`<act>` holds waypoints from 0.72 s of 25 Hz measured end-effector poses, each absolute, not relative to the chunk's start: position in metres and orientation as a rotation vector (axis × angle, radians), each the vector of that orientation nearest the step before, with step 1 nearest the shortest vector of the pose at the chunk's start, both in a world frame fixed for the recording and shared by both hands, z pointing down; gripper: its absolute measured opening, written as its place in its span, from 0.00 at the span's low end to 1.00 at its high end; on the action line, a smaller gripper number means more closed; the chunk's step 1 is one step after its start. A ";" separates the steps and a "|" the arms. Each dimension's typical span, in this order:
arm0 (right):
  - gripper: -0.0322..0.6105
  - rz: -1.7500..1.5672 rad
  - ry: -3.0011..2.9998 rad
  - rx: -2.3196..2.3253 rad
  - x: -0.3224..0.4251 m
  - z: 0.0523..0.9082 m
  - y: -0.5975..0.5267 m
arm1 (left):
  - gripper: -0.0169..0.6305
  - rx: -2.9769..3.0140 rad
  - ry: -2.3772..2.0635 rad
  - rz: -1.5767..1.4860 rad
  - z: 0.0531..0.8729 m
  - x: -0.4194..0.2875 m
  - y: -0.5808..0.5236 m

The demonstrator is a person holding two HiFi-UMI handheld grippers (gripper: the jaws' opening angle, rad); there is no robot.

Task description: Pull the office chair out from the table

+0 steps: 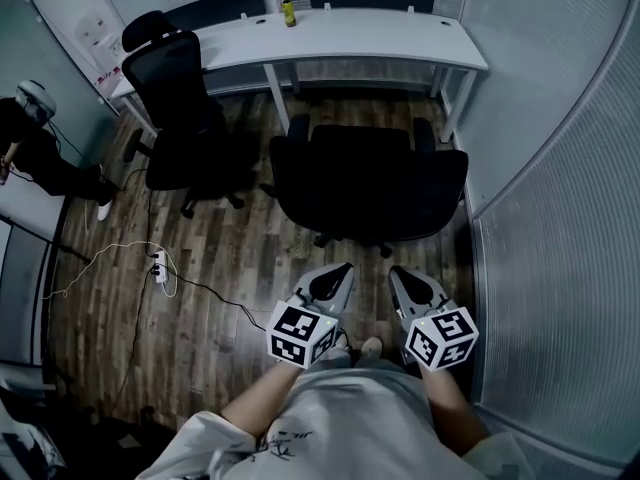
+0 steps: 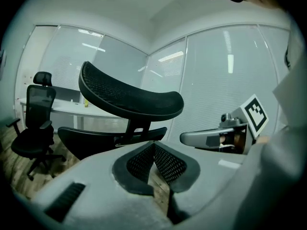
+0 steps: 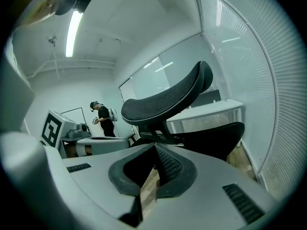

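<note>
Far left: a person (image 1: 35,133) stands by the wall, well apart from us.
Left: a second chair (image 1: 175,108) and a power strip (image 1: 160,266) on the floor lie off our line.
Left gripper (image 1: 343,268): fingers closed, empty, near the backrest's left half.
Office chair (image 1: 370,183): dead ahead of us, seat at the table (image 1: 340,36), backrest spanning left to right.
Right gripper (image 1: 396,271): fingers closed, empty, equally near; neither touches.
Right: a glass wall (image 1: 560,218) hems us in.

We saw the wood floor (image 1: 205,323) bearing the office chair (image 1: 368,193), another chair (image 1: 175,108), a power strip (image 1: 160,266) and the table (image 1: 350,33).
</note>
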State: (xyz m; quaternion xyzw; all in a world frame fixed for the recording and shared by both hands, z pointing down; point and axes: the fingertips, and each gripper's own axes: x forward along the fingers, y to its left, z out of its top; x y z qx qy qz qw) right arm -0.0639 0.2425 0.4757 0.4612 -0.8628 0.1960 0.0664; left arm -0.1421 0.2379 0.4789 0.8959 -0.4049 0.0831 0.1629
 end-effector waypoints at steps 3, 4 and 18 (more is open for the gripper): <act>0.06 0.591 -2.603 1.370 -0.064 0.478 0.243 | 0.04 2.552 -1.166 0.247 0.480 -0.141 0.240; 0.06 0.592 -2.603 1.362 -0.065 0.479 0.242 | 0.04 2.548 -1.175 0.247 0.480 -0.142 0.241; 0.06 0.623 -2.632 1.314 -0.065 0.484 0.242 | 0.04 2.511 -1.242 0.253 0.482 -0.145 0.240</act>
